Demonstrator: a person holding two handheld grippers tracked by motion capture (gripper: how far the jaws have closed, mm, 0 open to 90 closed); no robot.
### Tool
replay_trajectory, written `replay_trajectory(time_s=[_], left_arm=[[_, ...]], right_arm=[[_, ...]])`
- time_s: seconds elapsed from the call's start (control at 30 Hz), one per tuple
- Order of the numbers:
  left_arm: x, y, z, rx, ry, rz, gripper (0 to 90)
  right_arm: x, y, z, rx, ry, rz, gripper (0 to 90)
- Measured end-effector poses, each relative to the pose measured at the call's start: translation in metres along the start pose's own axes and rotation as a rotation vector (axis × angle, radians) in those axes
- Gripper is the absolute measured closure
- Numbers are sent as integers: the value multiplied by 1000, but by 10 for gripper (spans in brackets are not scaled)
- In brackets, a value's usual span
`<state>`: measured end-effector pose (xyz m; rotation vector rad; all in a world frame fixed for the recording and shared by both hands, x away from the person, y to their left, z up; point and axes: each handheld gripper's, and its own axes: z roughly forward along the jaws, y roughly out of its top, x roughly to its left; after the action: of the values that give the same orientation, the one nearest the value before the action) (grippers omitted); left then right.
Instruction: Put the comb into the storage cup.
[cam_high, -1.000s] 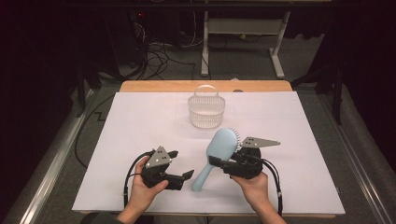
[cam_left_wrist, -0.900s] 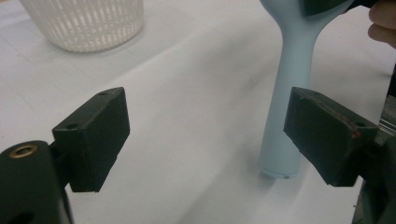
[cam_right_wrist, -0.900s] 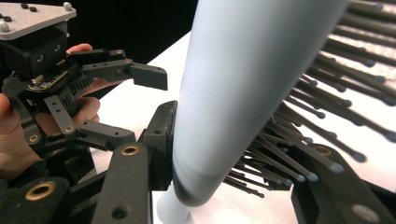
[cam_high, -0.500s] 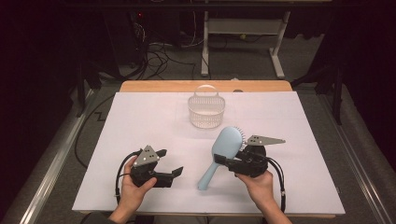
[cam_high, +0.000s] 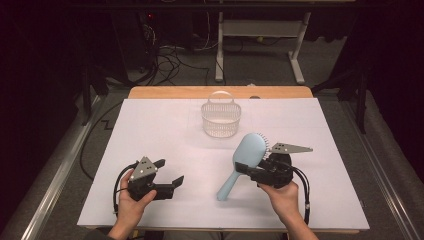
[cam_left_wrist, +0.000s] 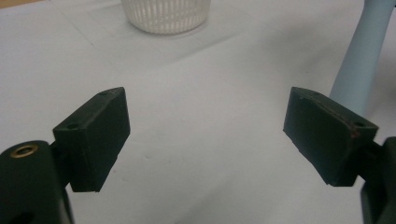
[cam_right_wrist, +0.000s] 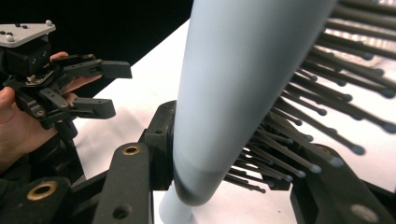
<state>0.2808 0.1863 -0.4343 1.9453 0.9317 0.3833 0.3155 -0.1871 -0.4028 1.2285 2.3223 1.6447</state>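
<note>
A light blue hairbrush (cam_high: 248, 151) is tilted above the white table cover (cam_high: 150, 130), head up and handle end low toward the middle. My right gripper (cam_high: 246, 170) is shut on it where the head meets the handle. In the right gripper view the brush's back (cam_right_wrist: 233, 93) passes between the jaws and its dark bristles point right. My left gripper (cam_high: 169, 171) is open at the front left, apart from the handle, with nothing between its pads (cam_left_wrist: 93, 135). The handle (cam_left_wrist: 366, 60) rises beyond its right jaw.
A white slatted basket (cam_high: 221, 119) with a hoop handle stands at the back middle of the table, ahead of the left gripper (cam_left_wrist: 166, 16). A wooden table edge (cam_high: 220, 92) runs behind the cover. Cables and desk legs lie on the dark floor beyond.
My left gripper has drawn away to the left from the brush's handle end, still open. The right gripper keeps its hold, and the brush has shifted slightly right.
</note>
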Motion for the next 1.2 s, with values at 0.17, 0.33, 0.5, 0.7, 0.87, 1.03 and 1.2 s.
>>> replay_trajectory(time_s=[0.17,0.33,0.5,0.7,0.87,1.03,1.2], left_arm=[[5,-5,-2,-9,32,-8,156],[11,-10,-7,-16,54,-30,156],[17,-15,-11,-41,89,-48,156],[25,-21,-20,-76,121,-72,156],[32,-27,-25,-101,161,-88,156],[38,-34,-27,-120,186,-106,156],[42,-38,-25,-128,205,-117,156]], right_arm=[[-2,1,-3,2,-12,-4,560],[-4,1,-7,5,-26,-5,560],[-6,2,-11,5,-38,-7,560],[-8,2,-17,-2,-52,-6,560],[-12,3,-21,-11,-66,0,560],[-13,7,-26,-16,-79,-2,560],[-12,10,-28,-16,-87,-11,559]])
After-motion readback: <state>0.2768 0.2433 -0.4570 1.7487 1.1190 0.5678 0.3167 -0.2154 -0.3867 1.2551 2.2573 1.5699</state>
